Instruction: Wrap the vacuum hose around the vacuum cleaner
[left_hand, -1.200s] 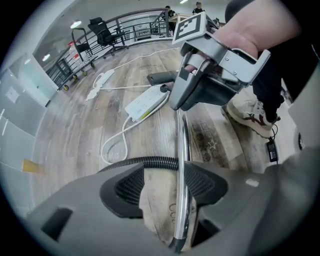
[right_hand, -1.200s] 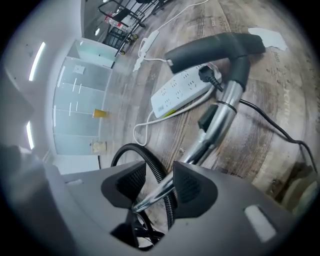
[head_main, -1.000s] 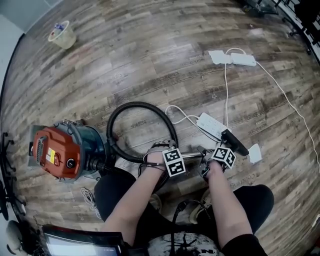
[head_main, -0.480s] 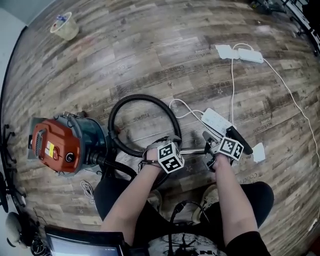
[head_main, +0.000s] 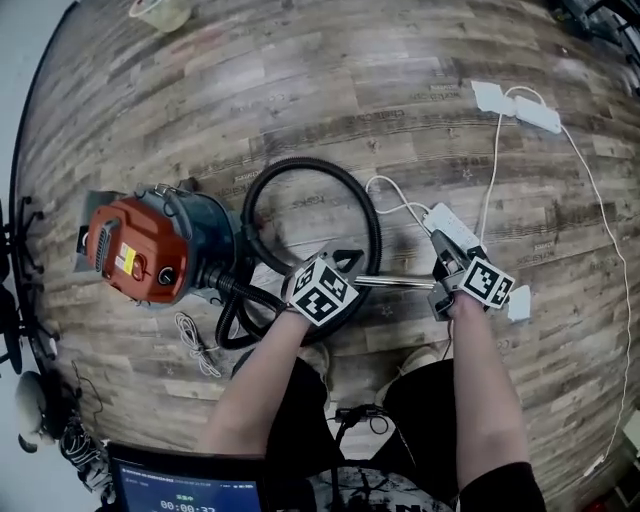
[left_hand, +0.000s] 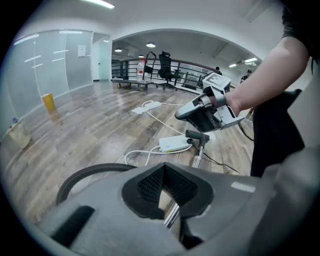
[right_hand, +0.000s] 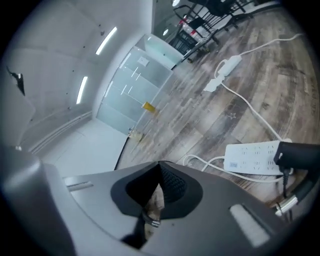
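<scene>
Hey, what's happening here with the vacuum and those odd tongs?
A person is tidying up a vacuum with a handheld gripper in each hand. The left gripper and the right gripper are both clamped on the vacuum's metal tube, one toward each end. The black hose lies looped on the wooden floor beside the red vacuum cleaner, not yet wound around it.

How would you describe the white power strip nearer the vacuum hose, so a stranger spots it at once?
Start at the red vacuum cleaner and follow its black hose loop rightward. Just past it lies the white power strip, set diagonally; the other strip lies farther off.
</scene>
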